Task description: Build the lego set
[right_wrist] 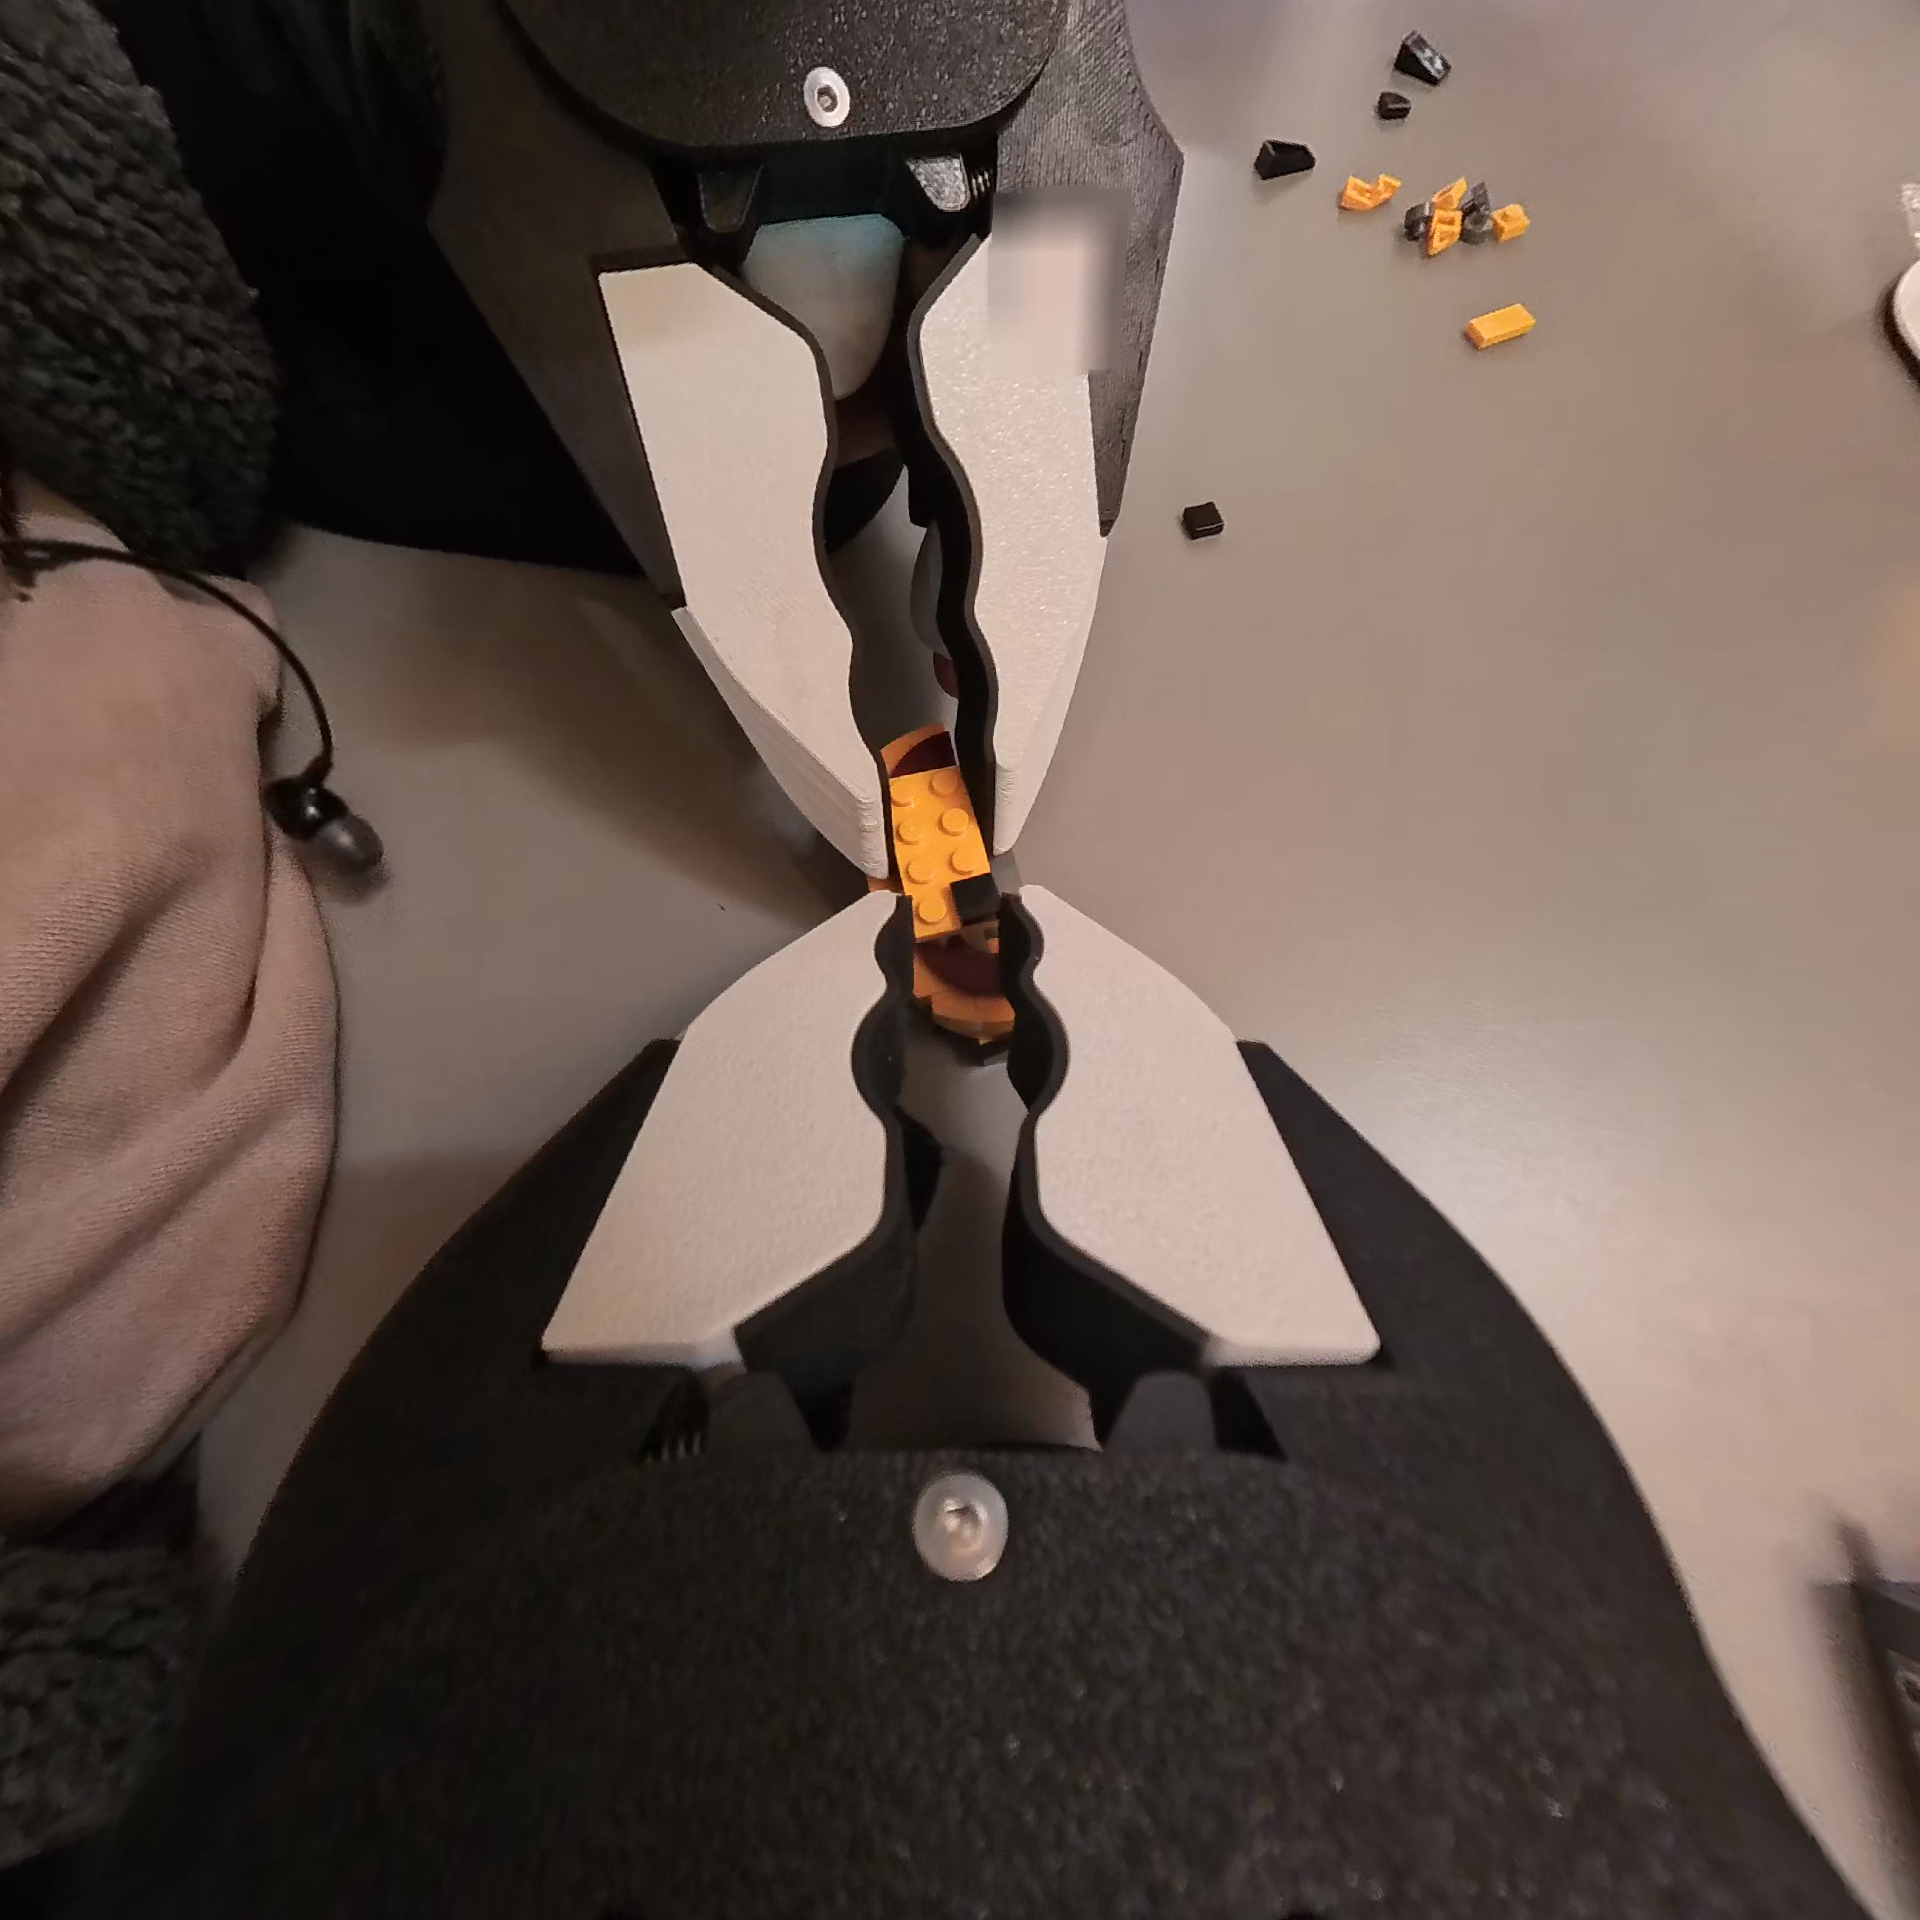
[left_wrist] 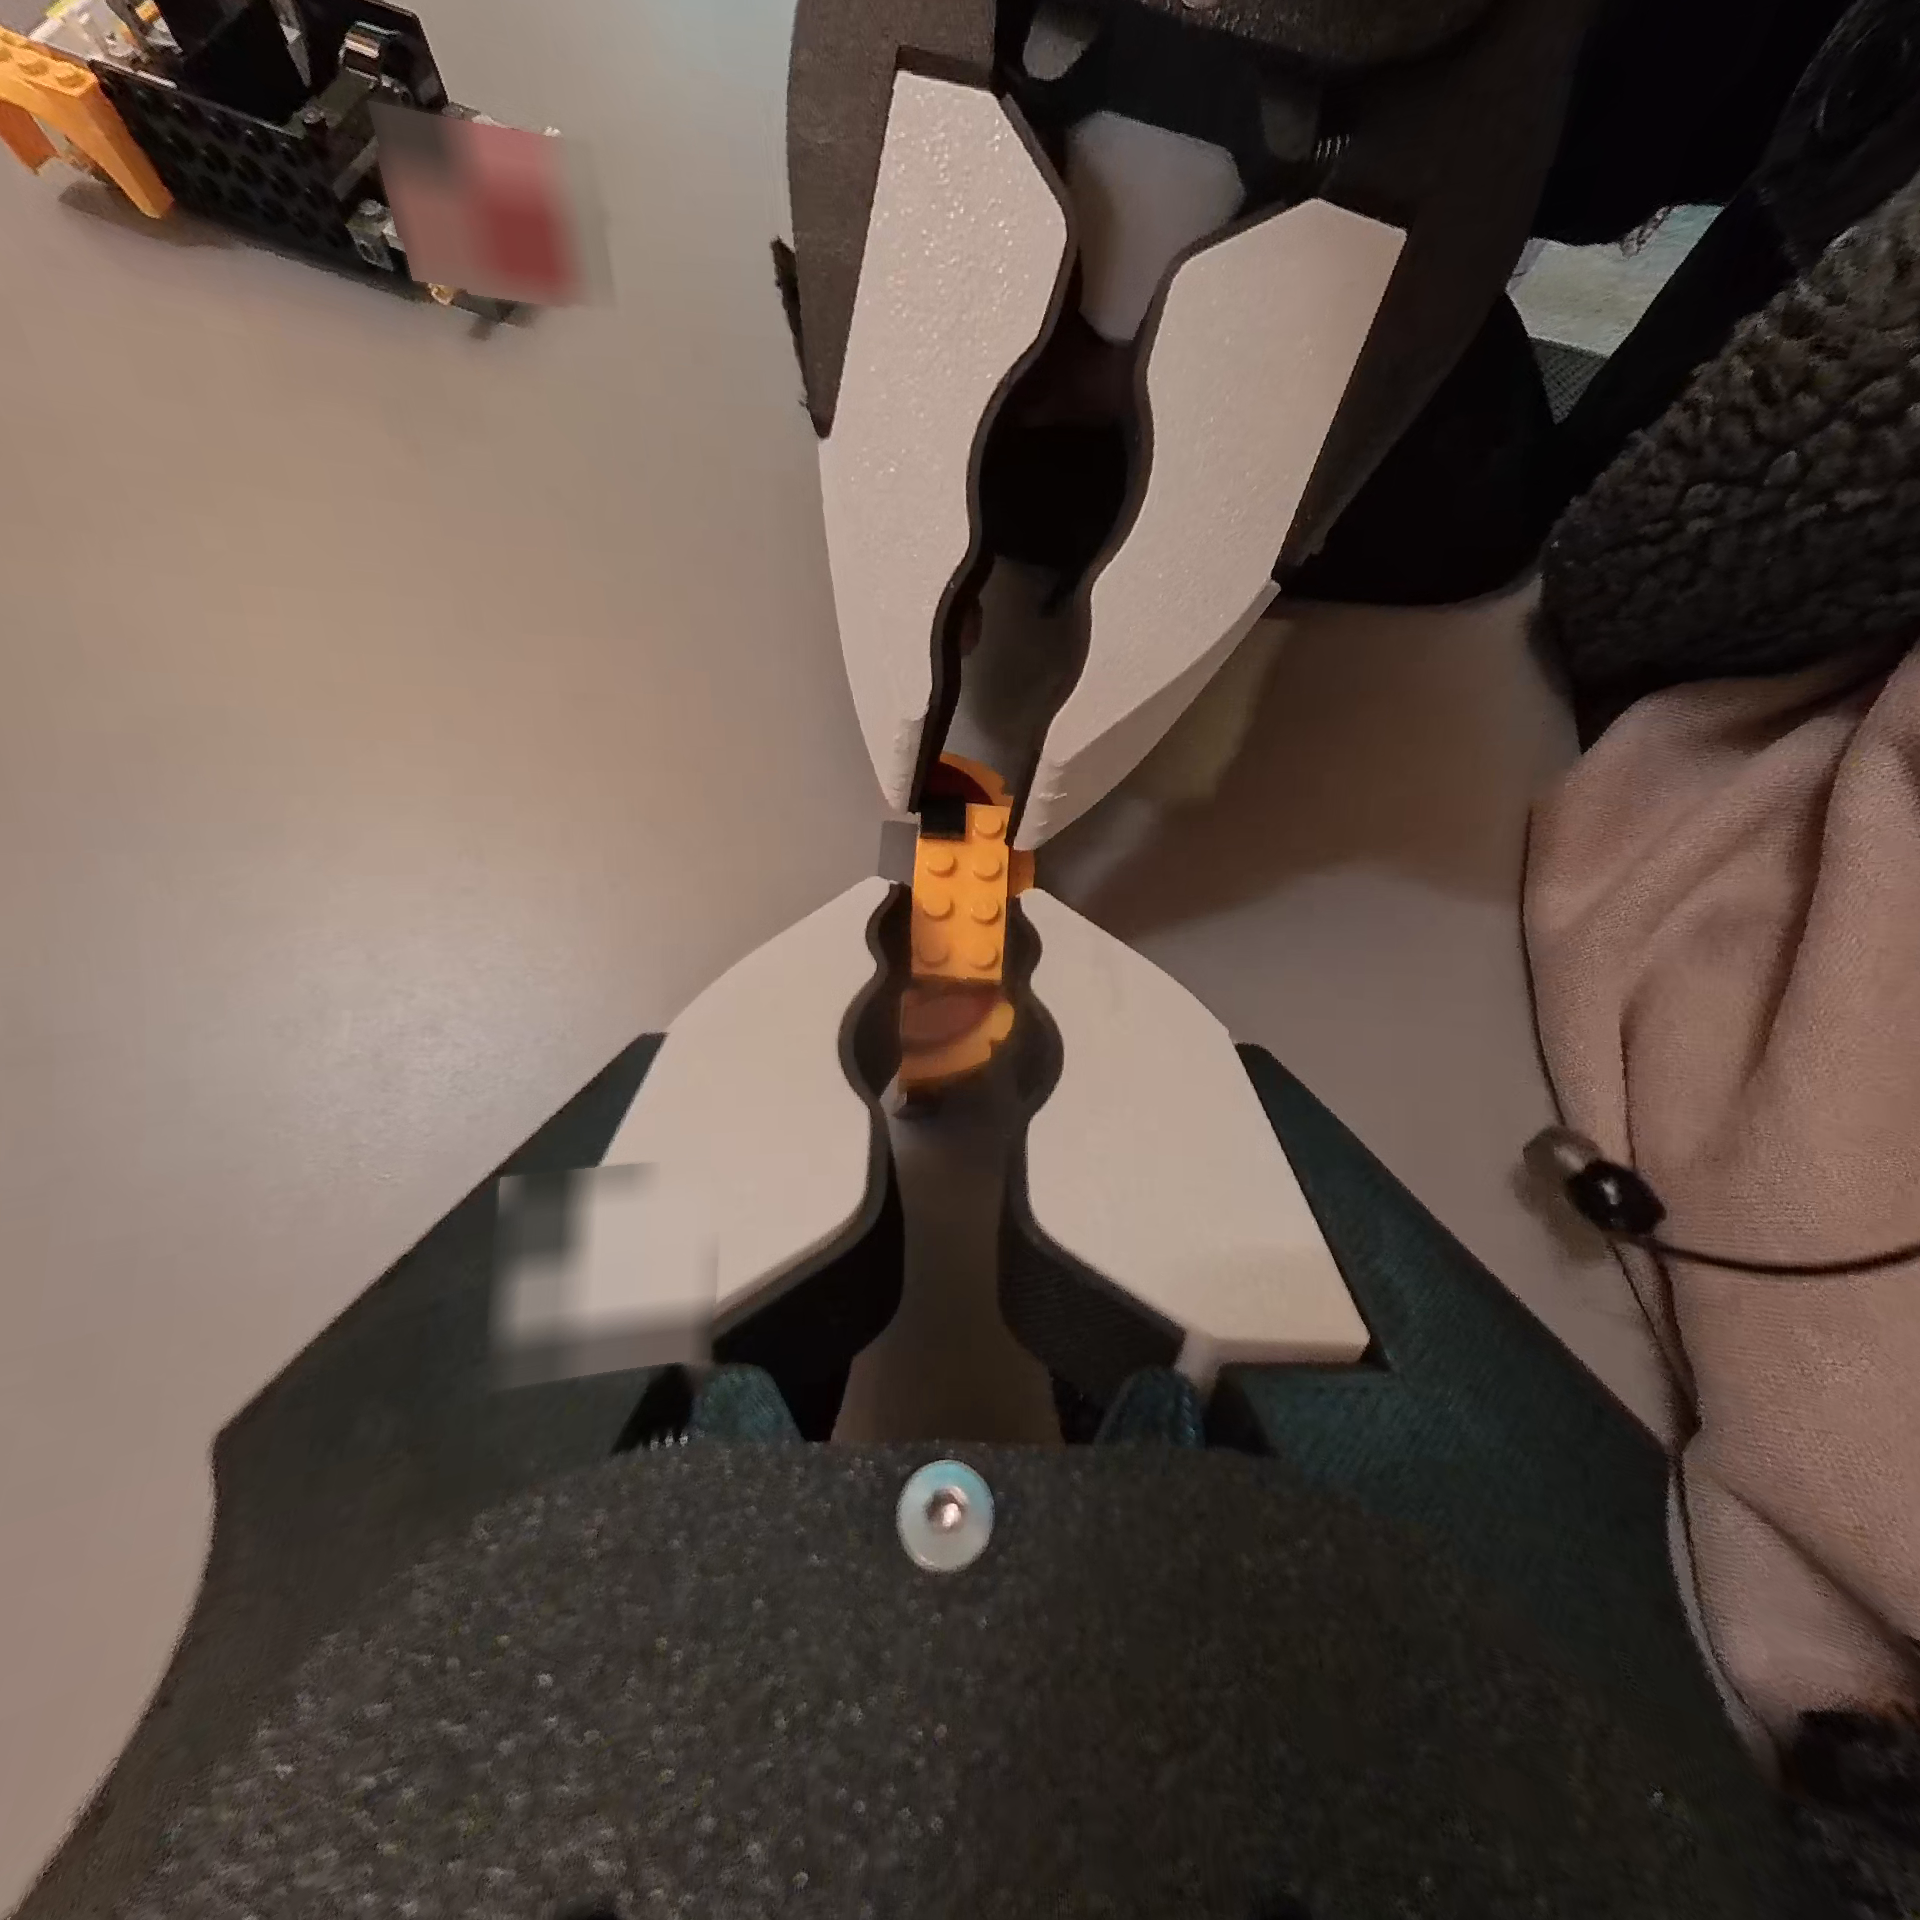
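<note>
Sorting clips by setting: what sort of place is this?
Probably an indoor desk or hobby table: a plain pale tabletop with loose lego pieces, a part-built model, and both grippers holding an orange assembly.

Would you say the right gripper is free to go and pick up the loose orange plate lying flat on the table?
Probably not yet: the right gripper is shut on the orange assembly; nothing lies in the way to the orange plate.

From my remote seat, the fingers cover both sides of the orange lego piece (left_wrist: 961,914), so I cannot see its lower half. A build (left_wrist: 218,156) at the left wrist view's top corner is cropped and partly mosaicked. Loose bricks (right_wrist: 1444,218) are too small to identify. A white rim (right_wrist: 1907,312) is cut off.
</note>
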A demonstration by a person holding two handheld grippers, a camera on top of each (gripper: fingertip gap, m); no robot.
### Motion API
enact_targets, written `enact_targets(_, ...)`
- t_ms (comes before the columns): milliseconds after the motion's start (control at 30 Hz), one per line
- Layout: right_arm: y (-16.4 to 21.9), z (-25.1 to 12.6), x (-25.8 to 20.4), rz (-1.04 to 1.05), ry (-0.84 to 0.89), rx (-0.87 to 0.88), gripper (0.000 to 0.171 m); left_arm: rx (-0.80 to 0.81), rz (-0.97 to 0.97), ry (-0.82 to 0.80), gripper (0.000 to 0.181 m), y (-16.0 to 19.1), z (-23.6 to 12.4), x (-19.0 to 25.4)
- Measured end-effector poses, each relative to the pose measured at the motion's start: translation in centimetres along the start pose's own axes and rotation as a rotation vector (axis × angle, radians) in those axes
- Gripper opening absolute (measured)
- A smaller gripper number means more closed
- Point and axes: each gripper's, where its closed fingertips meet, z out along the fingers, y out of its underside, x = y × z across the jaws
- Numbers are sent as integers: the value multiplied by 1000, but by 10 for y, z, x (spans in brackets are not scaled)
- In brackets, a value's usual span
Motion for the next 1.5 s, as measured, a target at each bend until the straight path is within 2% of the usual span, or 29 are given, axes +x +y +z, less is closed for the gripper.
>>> enact_targets(233, -1, 0, 0, 27, 24, 9, 16, 1, -7, 0, 17, 0, 0, 0)
enact_targets(367, -1, -1, -1, -29, 38, 10, 17, 1, 10, -2, 17, 0, 0, 0)
enact_targets(500, 0, -1, -6, -72, 22, 6, 27, 0, 23, -5, 17, 0, 0, 1)
enact_targets(567, 0, -1, -2, -102, 67, 2, 17, -1, 27, -1, 17, 0, 0, 2)
enact_targets(833, 1, -1, -1, -155, 144, -11, 17, -4, 23, -4, 17, 0, 0, 1)
enact_targets(1500, 2, -1, -1, -142, 174, -16, 16, -2, 21, -4, 17, 0, 1, 2)
